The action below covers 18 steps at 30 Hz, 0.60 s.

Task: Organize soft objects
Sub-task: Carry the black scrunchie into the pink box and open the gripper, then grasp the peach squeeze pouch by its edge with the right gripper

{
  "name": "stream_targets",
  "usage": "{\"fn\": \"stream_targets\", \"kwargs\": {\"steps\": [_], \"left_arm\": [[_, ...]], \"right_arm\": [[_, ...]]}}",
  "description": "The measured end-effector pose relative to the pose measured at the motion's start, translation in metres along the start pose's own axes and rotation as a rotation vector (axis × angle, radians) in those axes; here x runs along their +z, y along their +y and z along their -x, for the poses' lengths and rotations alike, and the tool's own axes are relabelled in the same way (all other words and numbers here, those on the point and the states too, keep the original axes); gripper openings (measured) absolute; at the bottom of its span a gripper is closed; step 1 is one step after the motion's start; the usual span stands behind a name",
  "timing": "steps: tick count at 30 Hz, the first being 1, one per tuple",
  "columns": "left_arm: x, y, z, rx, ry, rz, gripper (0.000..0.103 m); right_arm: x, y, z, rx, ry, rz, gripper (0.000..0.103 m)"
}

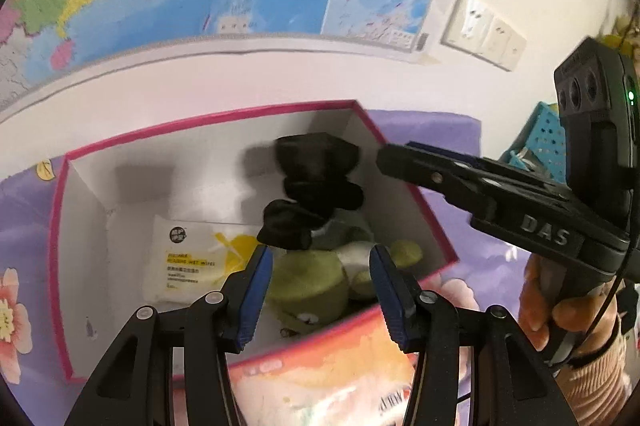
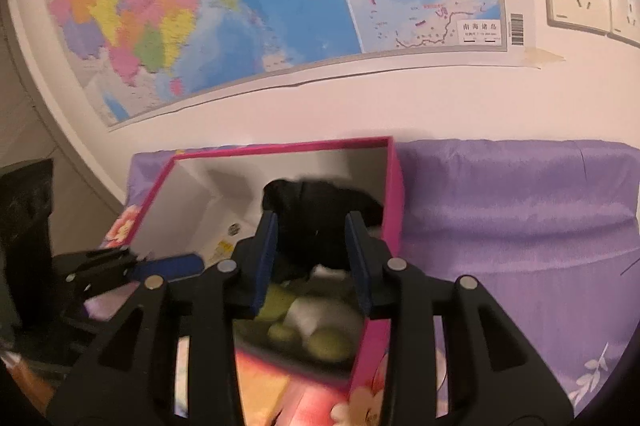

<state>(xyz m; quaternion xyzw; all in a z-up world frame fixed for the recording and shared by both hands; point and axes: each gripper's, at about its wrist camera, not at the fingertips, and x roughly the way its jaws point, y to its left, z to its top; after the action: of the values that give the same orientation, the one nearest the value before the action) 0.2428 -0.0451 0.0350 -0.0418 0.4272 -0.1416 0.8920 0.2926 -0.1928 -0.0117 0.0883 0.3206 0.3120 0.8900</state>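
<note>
Black cloth (image 1: 316,186) blurred; green plush (image 1: 312,286) partly hidden beneath it.

Evenly, softly lit indoors, slightly dim and warm. Heavy fisheye bending with black vignette corners. Motion-blurred black cloth (image 1: 316,186) casting a soft shadow on the box (image 1: 180,162) wall.

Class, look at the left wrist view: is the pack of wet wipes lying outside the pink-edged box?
No. The pack of wet wipes lies on the floor of the pink-edged box, beside the green plush toy.
</note>
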Motion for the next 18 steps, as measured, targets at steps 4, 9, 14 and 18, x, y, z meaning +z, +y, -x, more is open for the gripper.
{"fn": "stream_targets", "kwargs": {"steps": [4, 9, 14, 18], "left_arm": [[-0.01, -0.004, 0.025, -0.042, -0.039, -0.026, 0.052], [-0.03, -0.006, 0.053, -0.086, -0.069, -0.041, 0.053], [-0.051, -0.011, 0.074, -0.119, -0.085, -0.067, 0.053], [-0.068, -0.014, 0.083, -0.14, -0.08, -0.076, 0.053]], "right_arm": [[-0.013, 0.01, 0.03, 0.058, -0.016, 0.02, 0.037], [-0.034, 0.023, 0.068, 0.126, -0.035, 0.037, 0.038], [-0.057, 0.032, 0.092, 0.16, -0.022, 0.057, 0.039], [-0.077, 0.035, 0.103, 0.168, -0.004, 0.057, 0.04]]}}
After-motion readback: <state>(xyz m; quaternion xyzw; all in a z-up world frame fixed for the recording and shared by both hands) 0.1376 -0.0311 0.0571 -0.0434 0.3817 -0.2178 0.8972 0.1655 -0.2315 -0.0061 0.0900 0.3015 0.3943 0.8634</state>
